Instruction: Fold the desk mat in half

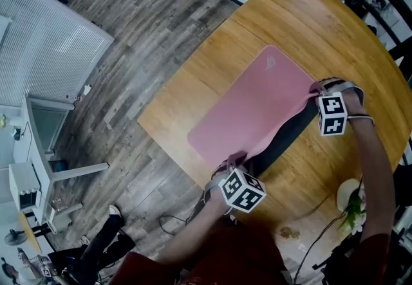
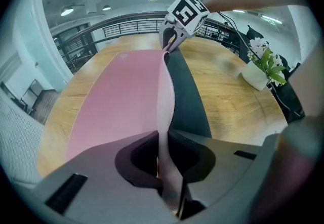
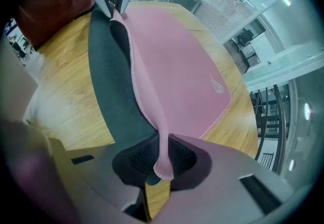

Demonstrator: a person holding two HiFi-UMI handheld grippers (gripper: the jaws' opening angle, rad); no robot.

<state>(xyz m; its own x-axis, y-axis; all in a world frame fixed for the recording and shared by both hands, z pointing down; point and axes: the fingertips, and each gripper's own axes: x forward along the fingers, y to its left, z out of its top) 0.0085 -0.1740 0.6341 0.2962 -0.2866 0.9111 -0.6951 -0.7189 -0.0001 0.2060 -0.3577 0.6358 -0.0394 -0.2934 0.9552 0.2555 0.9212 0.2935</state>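
Note:
A pink desk mat (image 1: 254, 107) lies on the round wooden table (image 1: 322, 26). Its near long edge is lifted, and the black underside (image 1: 283, 139) shows beneath it. My left gripper (image 1: 234, 165) is shut on the near-left corner of that edge. My right gripper (image 1: 317, 90) is shut on the near-right corner. In the left gripper view the pink edge (image 2: 165, 91) runs from my left gripper (image 2: 164, 160) up to the right gripper (image 2: 169, 46). The right gripper view shows the mat (image 3: 172, 61) pinched in the right gripper (image 3: 162, 160), with the left gripper (image 3: 112, 3) at the far corner.
A white pot with a green plant (image 1: 353, 203) stands on the table near my right arm, with a cable (image 1: 315, 242) beside it. The table's edge (image 1: 164, 145) drops to wood flooring on the left. A person's legs (image 1: 96, 245) are at lower left.

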